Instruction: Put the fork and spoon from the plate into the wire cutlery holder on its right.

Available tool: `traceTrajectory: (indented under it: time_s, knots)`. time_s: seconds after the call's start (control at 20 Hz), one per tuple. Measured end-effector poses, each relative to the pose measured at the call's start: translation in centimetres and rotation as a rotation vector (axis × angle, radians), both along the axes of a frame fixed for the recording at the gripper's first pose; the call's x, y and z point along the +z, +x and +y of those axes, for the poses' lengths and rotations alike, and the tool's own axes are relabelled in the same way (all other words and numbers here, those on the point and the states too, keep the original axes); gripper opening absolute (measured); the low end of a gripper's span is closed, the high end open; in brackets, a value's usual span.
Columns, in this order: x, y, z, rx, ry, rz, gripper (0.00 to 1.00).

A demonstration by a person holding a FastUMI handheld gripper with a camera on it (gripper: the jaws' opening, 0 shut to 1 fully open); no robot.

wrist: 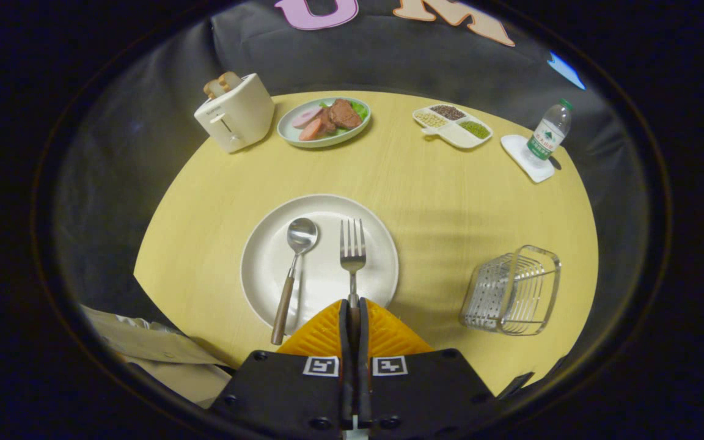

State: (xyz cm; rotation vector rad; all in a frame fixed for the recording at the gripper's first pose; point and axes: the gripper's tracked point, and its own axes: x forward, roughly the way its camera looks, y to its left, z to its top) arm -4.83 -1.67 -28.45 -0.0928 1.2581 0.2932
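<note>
Right now your gripper (354, 305) has its fingers pinched on the fork (352, 250) handle over the plate (321, 211), spoon (294, 263) alongside, wire cutlery holder (511, 290) off right.

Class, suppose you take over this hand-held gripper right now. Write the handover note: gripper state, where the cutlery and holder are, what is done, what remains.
Gripper: fingers closed on the fork's handle, at the near rim of the plate.
Fork: lying on the white plate, tines pointing away, not lifted yet as far as I can tell.
Spoon: on the same plate, left of the fork, untouched.
Wire cutlery holder: to the plate's right, tilted, with no cutlery in it.
Done: fork gripped.
Left: carry the fork into the holder, then fetch the spoon and do the same.
</note>
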Motion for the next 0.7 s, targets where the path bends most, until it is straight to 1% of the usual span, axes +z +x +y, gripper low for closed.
traceTrajectory:
  time_s: [0.1,0.25,0.7]
  knots:
    - [0.7,0.0,-1.1,0.001,-0.011,-0.003,0.06]
    - [2.1,0.1,-2.9,-0.020,-0.019,-0.015,0.06]
    - [4.8,0.0,-9.0,-0.121,-0.040,-0.024,0.06]
